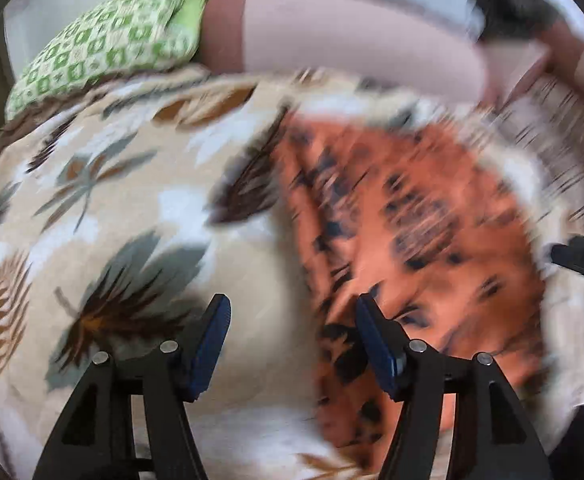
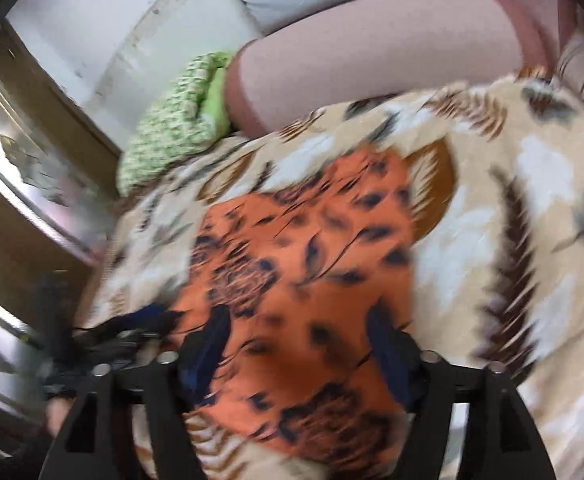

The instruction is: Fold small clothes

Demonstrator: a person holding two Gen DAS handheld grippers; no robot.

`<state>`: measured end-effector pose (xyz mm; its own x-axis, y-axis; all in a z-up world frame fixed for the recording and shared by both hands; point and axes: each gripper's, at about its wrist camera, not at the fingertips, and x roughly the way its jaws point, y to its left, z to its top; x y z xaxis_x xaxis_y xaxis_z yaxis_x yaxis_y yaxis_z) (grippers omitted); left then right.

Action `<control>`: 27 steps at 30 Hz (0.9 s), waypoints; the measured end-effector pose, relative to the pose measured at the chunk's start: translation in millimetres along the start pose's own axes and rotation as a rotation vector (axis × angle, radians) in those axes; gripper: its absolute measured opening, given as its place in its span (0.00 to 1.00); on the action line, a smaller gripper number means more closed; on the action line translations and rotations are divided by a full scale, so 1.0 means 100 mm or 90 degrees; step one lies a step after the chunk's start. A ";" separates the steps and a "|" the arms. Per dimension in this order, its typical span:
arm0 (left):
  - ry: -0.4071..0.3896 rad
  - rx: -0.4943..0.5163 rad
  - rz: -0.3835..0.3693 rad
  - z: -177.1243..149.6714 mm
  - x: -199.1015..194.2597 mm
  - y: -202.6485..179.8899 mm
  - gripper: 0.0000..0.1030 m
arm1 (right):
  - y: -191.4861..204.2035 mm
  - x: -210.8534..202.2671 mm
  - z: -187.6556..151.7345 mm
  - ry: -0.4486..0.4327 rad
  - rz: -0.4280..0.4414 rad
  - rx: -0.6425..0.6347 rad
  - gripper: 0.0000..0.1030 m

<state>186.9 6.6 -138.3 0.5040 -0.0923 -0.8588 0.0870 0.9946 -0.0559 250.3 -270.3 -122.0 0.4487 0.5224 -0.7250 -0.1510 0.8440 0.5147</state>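
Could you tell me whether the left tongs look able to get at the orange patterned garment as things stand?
Probably yes. The left tongs stand open over the leaf-print blanket, beside the edge of the orange garment, which lies flat and uncovered. Nothing shows between them, though the picture is blurred.

Both wrist views look steeply down, close over the blanket [image 1: 111,200]; both share the orange cloth [image 2: 292,248] and, upper left, green pillow [image 1: 103,40].

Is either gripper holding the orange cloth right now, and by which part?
Nothing is held. The left gripper and right gripper both stand open above the orange cloth, which lies on the blanket.
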 end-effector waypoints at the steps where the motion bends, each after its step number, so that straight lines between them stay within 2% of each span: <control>1: 0.001 -0.012 -0.002 -0.01 0.02 0.03 0.64 | -0.07 0.11 -0.05 0.026 -0.016 0.013 0.77; 2: -0.002 -0.020 -0.003 0.01 -0.01 0.05 0.64 | -0.11 0.20 -0.09 0.050 -0.031 0.024 0.77; 3: -0.006 -0.026 0.000 0.03 -0.08 0.06 0.64 | -0.11 0.19 -0.11 0.049 -0.032 0.022 0.77; 6: -0.067 -0.010 -0.017 0.09 -0.40 0.04 0.64 | 0.00 0.03 0.01 0.010 -0.026 -0.001 0.77; 7: -0.073 -0.001 -0.018 0.12 -0.46 0.01 0.64 | 0.01 0.01 0.06 0.002 -0.028 -0.003 0.77; 10: -0.064 0.017 -0.041 0.10 -0.53 -0.04 0.64 | -0.01 0.04 0.34 -0.015 -0.021 0.005 0.77; 12: -0.054 0.026 -0.054 -0.04 -0.50 -0.10 0.64 | -0.03 0.17 0.56 -0.017 -0.019 -0.003 0.77; 15: 0.000 0.071 -0.024 -0.28 -0.19 -0.21 0.64 | -0.19 0.46 0.85 0.000 -0.014 0.011 0.77; 17: 0.008 0.055 -0.033 -0.34 -0.09 -0.19 0.64 | -0.36 0.72 0.94 0.043 -0.029 0.051 0.77; 19: 0.002 0.023 -0.051 -0.33 -0.10 -0.13 0.66 | -0.50 0.84 1.00 0.056 -0.055 0.087 0.77; 22: 0.002 0.022 -0.065 -0.33 -0.09 -0.09 0.66 | -0.24 0.69 1.07 0.024 -0.073 0.041 0.77; 25: -0.002 0.019 -0.076 -0.33 -0.04 -0.05 0.66 | 0.17 0.66 1.16 0.011 -0.034 -0.027 0.77; 27: -0.001 0.005 -0.086 -0.32 -0.01 0.00 0.66 | 0.27 0.74 1.22 0.014 -0.026 -0.048 0.77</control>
<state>158.3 8.2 -153.6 0.4888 -0.2257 -0.8427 0.1605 0.9727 -0.1674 386.6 -223.8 -106.1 0.4365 0.4897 -0.7548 -0.1999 0.8707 0.4493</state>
